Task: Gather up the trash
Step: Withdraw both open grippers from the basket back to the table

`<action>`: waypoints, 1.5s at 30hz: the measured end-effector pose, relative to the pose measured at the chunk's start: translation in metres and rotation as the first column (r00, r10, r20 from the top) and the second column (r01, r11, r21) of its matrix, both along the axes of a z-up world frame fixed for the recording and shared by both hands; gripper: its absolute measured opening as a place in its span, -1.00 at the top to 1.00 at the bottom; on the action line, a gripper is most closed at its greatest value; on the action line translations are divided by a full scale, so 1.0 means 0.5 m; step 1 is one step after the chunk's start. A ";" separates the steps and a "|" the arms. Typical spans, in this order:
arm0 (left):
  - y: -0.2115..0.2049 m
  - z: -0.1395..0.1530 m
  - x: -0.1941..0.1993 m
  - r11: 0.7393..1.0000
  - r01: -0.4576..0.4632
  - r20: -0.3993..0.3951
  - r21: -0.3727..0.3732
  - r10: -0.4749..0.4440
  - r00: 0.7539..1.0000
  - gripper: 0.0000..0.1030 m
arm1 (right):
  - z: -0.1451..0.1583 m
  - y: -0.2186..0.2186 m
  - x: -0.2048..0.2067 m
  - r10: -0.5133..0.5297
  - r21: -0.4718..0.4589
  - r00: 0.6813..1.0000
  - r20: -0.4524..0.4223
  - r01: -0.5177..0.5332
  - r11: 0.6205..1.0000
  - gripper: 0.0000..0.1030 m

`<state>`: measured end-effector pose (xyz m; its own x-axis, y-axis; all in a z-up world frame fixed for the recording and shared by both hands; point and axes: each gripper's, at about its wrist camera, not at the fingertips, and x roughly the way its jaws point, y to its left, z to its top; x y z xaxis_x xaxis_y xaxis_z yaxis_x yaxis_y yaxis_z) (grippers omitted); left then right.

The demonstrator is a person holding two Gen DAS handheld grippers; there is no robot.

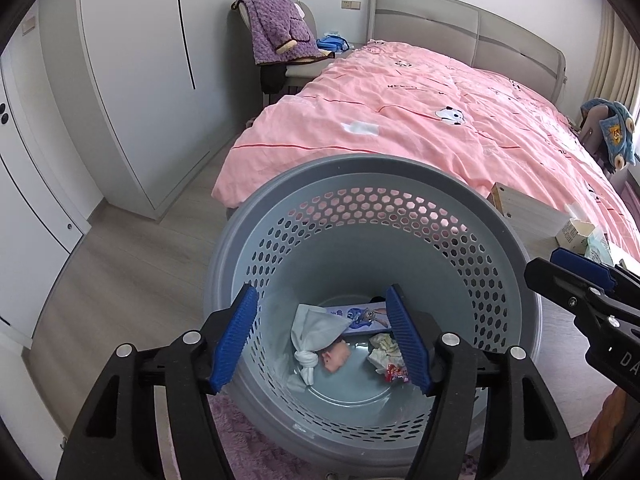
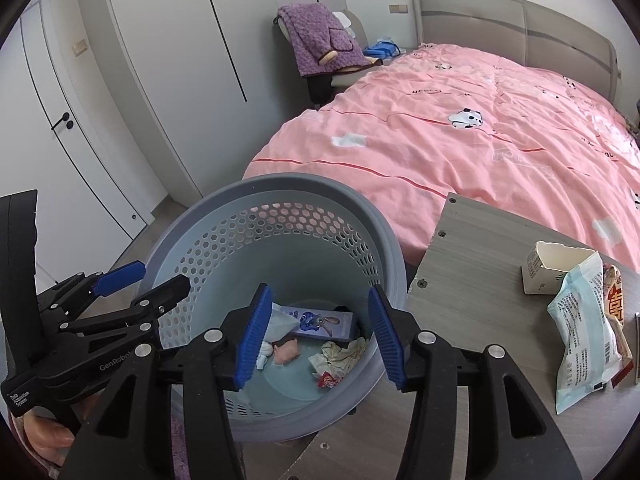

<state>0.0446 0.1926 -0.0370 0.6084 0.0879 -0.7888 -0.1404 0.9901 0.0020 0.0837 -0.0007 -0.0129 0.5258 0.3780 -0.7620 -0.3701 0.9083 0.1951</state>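
Observation:
A grey perforated waste basket [image 1: 360, 184] stands on the floor by the bed; it also shows in the right wrist view [image 2: 280, 188]. Inside lie a knotted white tissue [image 1: 316, 332], a cartoon-printed box [image 1: 360, 316], a pink scrap [image 1: 336, 358], crumpled paper [image 1: 386, 350] and a red wrapper [image 1: 396, 374]. My left gripper [image 1: 324, 340] is open and empty above the basket's mouth. My right gripper [image 2: 316, 340] is open and empty over the basket's near rim. On the wooden table [image 2: 472, 280] lie a torn white carton [image 2: 556, 266], a pale blue packet [image 2: 584, 332] and a red snack wrapper [image 2: 616, 300].
A bed with a pink duvet [image 1: 440, 120] fills the right side. A chair with a purple blanket [image 1: 280, 28] stands by the headboard. White wardrobe doors [image 1: 132, 80] line the left wall. A purple rug [image 1: 256, 452] lies under the basket.

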 end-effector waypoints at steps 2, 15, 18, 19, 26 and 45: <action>0.001 0.005 -0.005 1.000 -0.001 0.006 -0.002 0.001 1.000 -0.28 | 0.004 -0.002 -0.003 -0.003 0.001 1.000 0.004 0.003 1.000 -0.01; -0.043 0.039 -0.029 0.999 0.039 0.032 0.010 -0.039 0.999 -0.36 | 0.035 -0.076 -0.040 -0.075 0.010 0.997 0.028 0.075 0.997 -0.26; -0.063 0.043 -0.031 0.998 0.057 0.034 0.004 -0.057 0.998 -0.36 | 0.041 -0.111 -0.042 -0.108 0.014 0.994 0.031 0.108 0.994 -0.29; -0.072 0.044 -0.031 0.998 0.065 0.035 0.001 -0.065 0.997 -0.36 | 0.043 -0.121 -0.043 -0.119 0.016 0.992 0.033 0.119 0.993 -0.31; -0.134 0.051 -0.020 0.992 0.123 0.033 -0.011 -0.122 0.992 -0.36 | 0.058 -0.214 -0.049 -0.209 0.024 0.977 0.045 0.208 0.978 -0.35; -0.337 0.092 0.010 0.966 0.257 0.057 0.004 -0.257 0.965 -0.36 | 0.053 -0.492 -0.122 -0.437 0.051 0.898 0.053 0.435 0.899 -0.35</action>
<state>0.0496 0.0240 0.0091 0.6535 -0.0796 -0.7527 0.1190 0.9929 -0.0017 0.0229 -0.2468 0.0134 0.6894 0.1271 -0.7132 0.0492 0.9740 0.2212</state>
